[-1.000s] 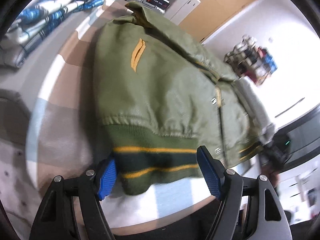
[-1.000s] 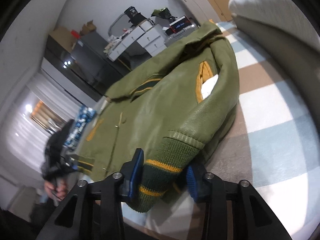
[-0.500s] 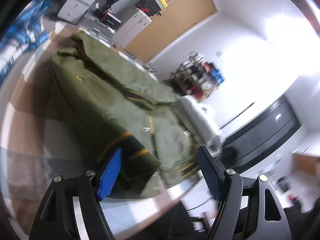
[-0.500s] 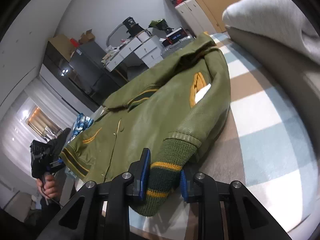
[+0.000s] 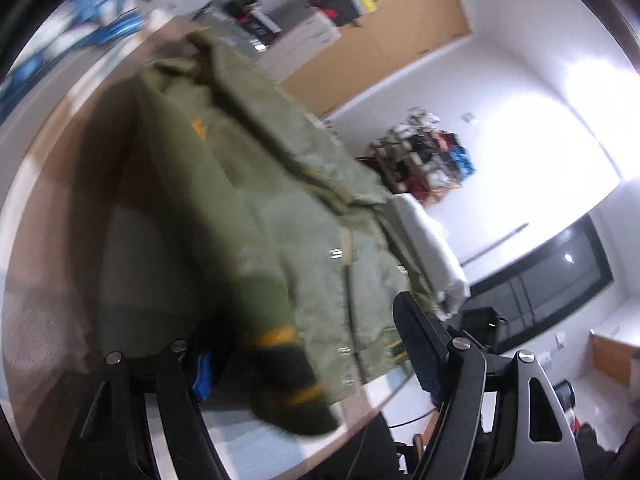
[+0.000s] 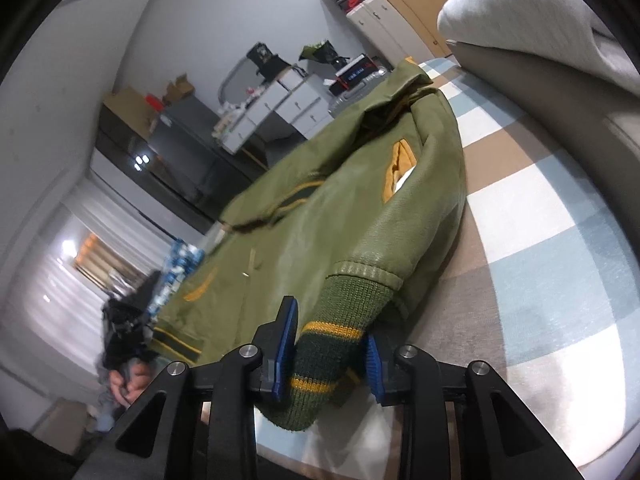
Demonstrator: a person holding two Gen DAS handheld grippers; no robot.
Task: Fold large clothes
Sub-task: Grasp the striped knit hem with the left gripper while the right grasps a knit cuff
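An olive green jacket point(image 5: 256, 200) point(image 6: 320, 220) with yellow trim lies on a checked bed cover point(image 6: 540, 240). My right gripper point(image 6: 330, 328) is shut on its dark green knitted sleeve cuff point(image 6: 324, 352). Both blue pads touch the knit while the jaws ease open a little. My left gripper point(image 5: 304, 344) stands wide open at the jacket's other bottom corner. The striped knit edge point(image 5: 292, 400) hangs between its fingers against the left pad, which it partly hides. The right pad is free. The left wrist view is blurred.
A grey pillow point(image 6: 520, 12) lies to the right of the jacket. Blue plaid cloth point(image 5: 100, 28) is heaped beyond its far side. White drawers point(image 6: 288, 108), boxes and a wooden door point(image 5: 384, 40) stand behind the bed. A hand point(image 6: 124, 384) holds the left gripper at the bed's edge.
The left wrist view has tilted upward, and the knit edge now hangs by the left pad. The right gripper's jaws have narrowed onto the sleeve cuff.
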